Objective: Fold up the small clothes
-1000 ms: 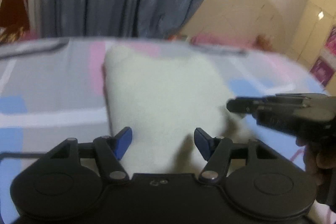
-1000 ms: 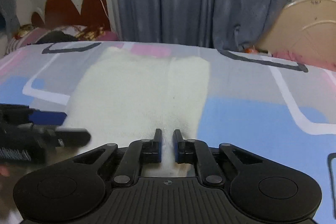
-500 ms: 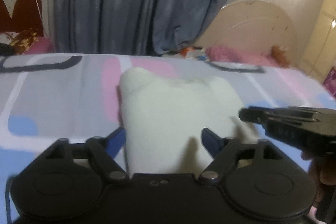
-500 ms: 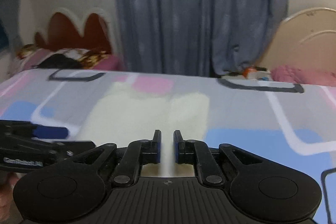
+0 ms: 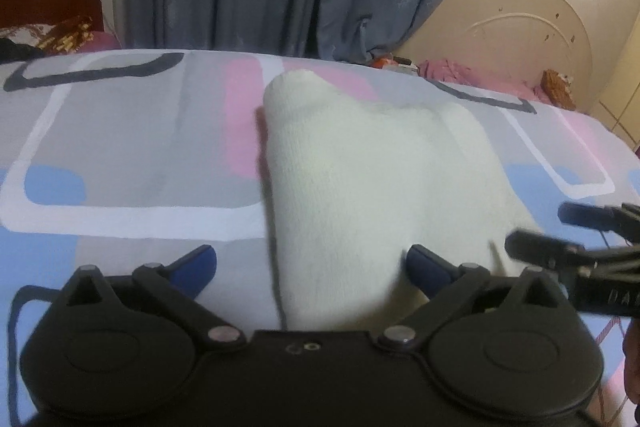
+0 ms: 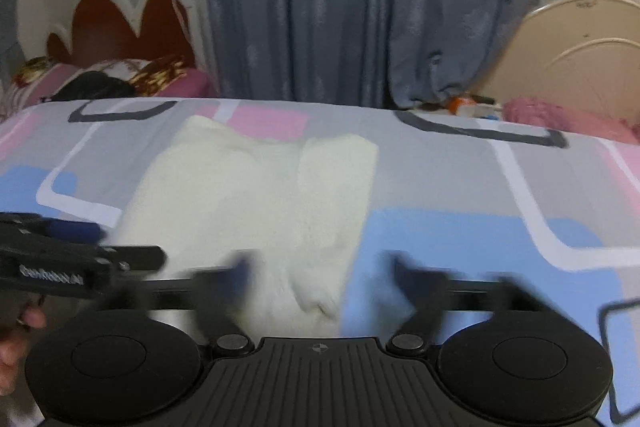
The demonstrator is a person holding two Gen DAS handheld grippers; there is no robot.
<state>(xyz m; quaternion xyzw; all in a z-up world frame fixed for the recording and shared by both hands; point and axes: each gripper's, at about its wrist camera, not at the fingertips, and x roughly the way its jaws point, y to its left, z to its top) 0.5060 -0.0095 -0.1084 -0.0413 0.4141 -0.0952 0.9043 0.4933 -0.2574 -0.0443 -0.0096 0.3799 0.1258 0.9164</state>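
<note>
Garment: I see a cream knitted garment (image 5: 376,187) lying flat on the bed, its near edge just ahead of both cameras. In the right wrist view the same garment (image 6: 256,195) shows two rounded ends at its far side.

Bed: the bed sheet (image 5: 132,163) under it is grey with pink, blue and white blocks.

Left tongs: my left tongs (image 5: 316,263) are spreading, and the jaws already stand wide. The near edge of the garment lies between the blue fingertips (image 5: 198,261), but neither pad presses on it. Nothing is held.

Right tongs: my right tongs (image 6: 320,275) are also opening, and the fingers are smeared by blur. A corner of the garment lies between them, clear of both pads. Nothing is held.

Relative position: in the left wrist view the right tongs (image 5: 560,233) enter from the right edge, beside the garment's near right corner. In the right wrist view the left tongs (image 6: 116,245) enter from the left edge at the garment's near left corner.

Background: a grey-blue curtain (image 6: 360,7) hangs behind the bed, with a dark red headboard (image 6: 120,27) to its left.
</note>
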